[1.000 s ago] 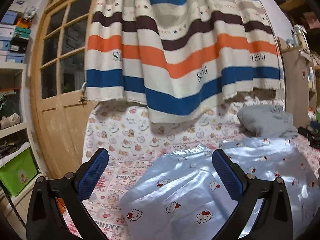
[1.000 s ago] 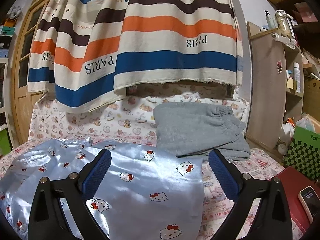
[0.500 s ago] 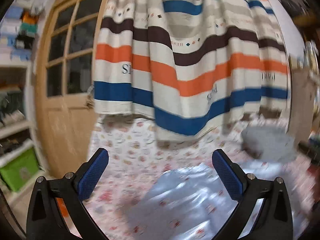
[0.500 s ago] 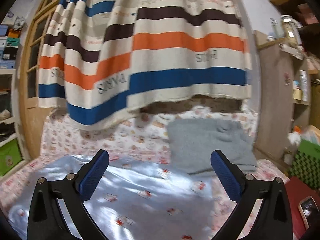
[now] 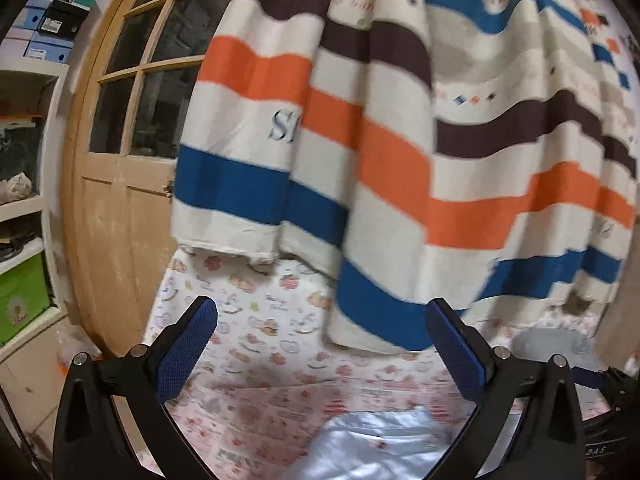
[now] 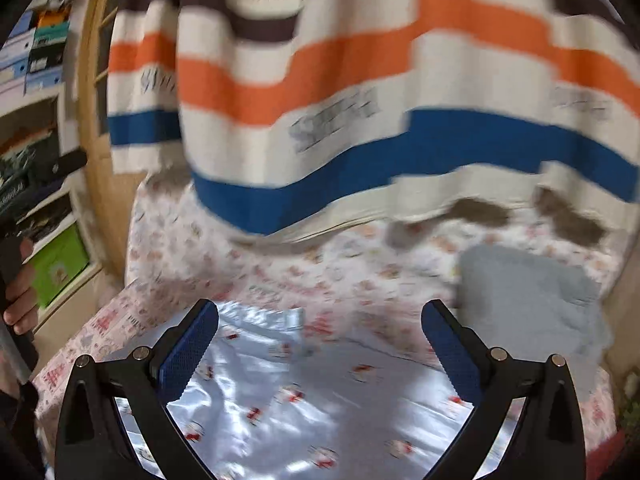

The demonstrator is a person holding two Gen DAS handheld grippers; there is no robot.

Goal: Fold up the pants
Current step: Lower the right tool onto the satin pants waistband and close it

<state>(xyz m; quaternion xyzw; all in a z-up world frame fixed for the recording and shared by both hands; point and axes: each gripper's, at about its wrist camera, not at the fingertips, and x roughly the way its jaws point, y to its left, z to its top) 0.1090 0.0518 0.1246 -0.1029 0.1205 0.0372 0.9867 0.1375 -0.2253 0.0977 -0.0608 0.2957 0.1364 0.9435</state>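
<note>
Shiny light-blue pants with a cat print lie spread on the patterned bed sheet; only a corner of them shows at the bottom of the left wrist view. My right gripper is open and empty, held above the pants. My left gripper is open and empty, raised over the sheet near the pants' left end. The right wrist view is blurred by motion.
A folded grey garment lies at the back right of the bed. A striped curtain hangs low over the far side. A wooden door and shelves with a green box stand left. The left hand shows at the left edge.
Both grippers have lifted and swung left, away from the pants. The pants have dropped lower in both views. Both stay open and empty.
</note>
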